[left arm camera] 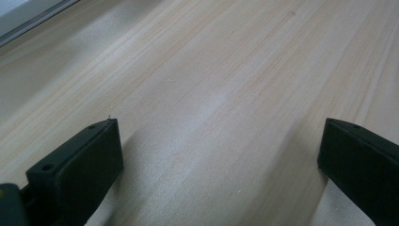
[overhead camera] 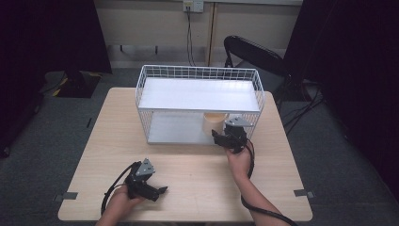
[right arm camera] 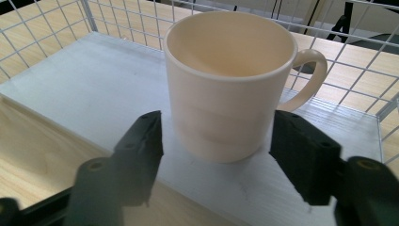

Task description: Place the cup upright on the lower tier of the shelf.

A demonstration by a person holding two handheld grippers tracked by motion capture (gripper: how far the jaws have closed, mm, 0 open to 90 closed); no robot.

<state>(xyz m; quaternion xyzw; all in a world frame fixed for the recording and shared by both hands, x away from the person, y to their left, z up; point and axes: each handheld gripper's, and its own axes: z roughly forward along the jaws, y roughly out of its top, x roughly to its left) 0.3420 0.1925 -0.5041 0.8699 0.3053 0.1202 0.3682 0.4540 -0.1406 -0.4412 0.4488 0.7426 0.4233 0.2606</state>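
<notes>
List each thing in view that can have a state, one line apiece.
Mug: upright, empty, on the lower shelf of the wire rack, handle pointing away from the tool.
Wire rack: upright on the table, top shelf bare.
Right tool: open, jaws either side of the mug, not touching.
Left tool: open, holding nothing, over bare table.

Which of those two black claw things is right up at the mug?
The right gripper: its open jaws flank the cream mug on the rack's lower shelf. The left gripper rests over bare table.
</notes>
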